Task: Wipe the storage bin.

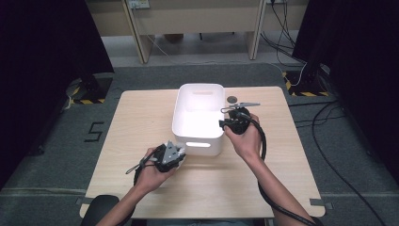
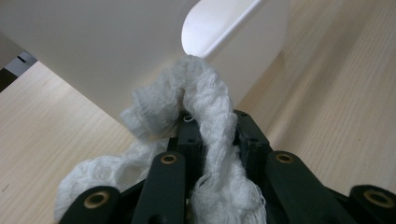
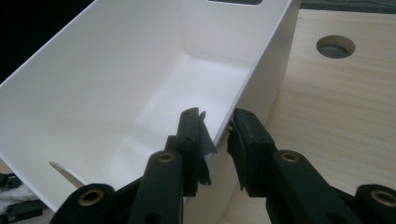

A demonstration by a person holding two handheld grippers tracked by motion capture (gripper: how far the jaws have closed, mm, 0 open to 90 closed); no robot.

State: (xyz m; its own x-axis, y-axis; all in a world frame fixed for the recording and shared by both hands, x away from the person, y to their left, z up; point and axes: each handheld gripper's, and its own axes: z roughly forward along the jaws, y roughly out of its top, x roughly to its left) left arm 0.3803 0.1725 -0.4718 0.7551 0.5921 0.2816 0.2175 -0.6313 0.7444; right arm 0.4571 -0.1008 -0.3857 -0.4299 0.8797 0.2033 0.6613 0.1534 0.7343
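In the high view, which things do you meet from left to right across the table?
Left gripper with a white cloth → white plastic bin → right gripper at the bin's wall → round hole in the table.

A pale wooden table [image 1: 141, 127] stands on grey carpet [image 1: 353, 155]. Near its far edge is a round cable hole [image 1: 232, 99]. Beyond the table stand light wooden desk legs [image 1: 141, 37], with black cables [image 1: 287, 28] trailing over the floor. Yellow-and-black striped tape [image 1: 306, 92] marks the carpet on both sides.
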